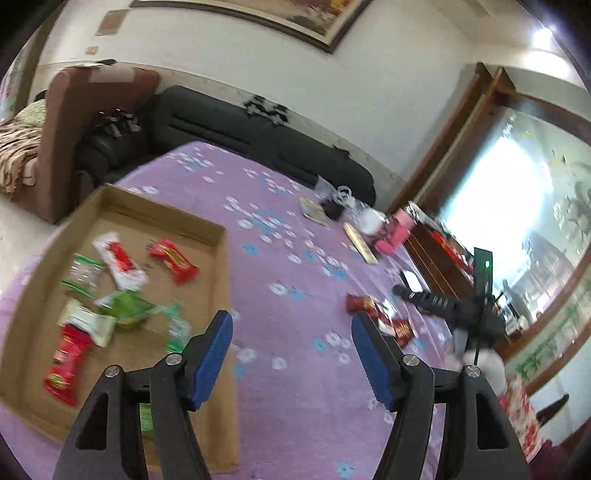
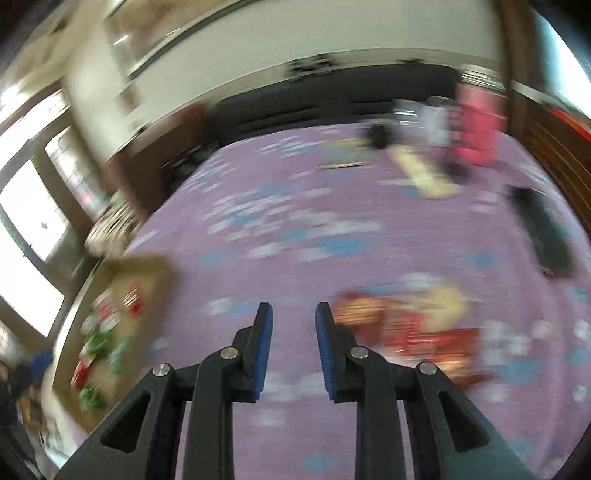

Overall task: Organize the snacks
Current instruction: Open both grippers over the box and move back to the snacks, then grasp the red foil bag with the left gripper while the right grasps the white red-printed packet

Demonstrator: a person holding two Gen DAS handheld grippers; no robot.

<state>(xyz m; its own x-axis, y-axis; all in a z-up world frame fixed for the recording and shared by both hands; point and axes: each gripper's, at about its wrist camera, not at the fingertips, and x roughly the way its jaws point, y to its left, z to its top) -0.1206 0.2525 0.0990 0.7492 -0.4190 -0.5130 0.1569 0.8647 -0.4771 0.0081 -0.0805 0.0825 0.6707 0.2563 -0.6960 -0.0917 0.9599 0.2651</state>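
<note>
Left tool (image 1: 291,354) wide and empty over the surface (image 1: 288,229) beside the box (image 1: 218,258) of snacks (image 1: 122,266), right tool (image 2: 294,350) narrower, empty, just left of loose red snacks (image 2: 406,325) on the cloth; right view blurred.

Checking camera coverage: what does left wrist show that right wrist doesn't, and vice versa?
Left wrist only: the other tongs out to the right by the loose red snack packs, a framed picture on the wall, and sharp wrappers inside the cardboard box.

Right wrist only: bright windows at left; heavy motion blur throughout.

Both: purple flowered tablecloth, the box, loose red packs, pink item at the far edge, black sofa. Each view's own tongs are open and empty.
</note>
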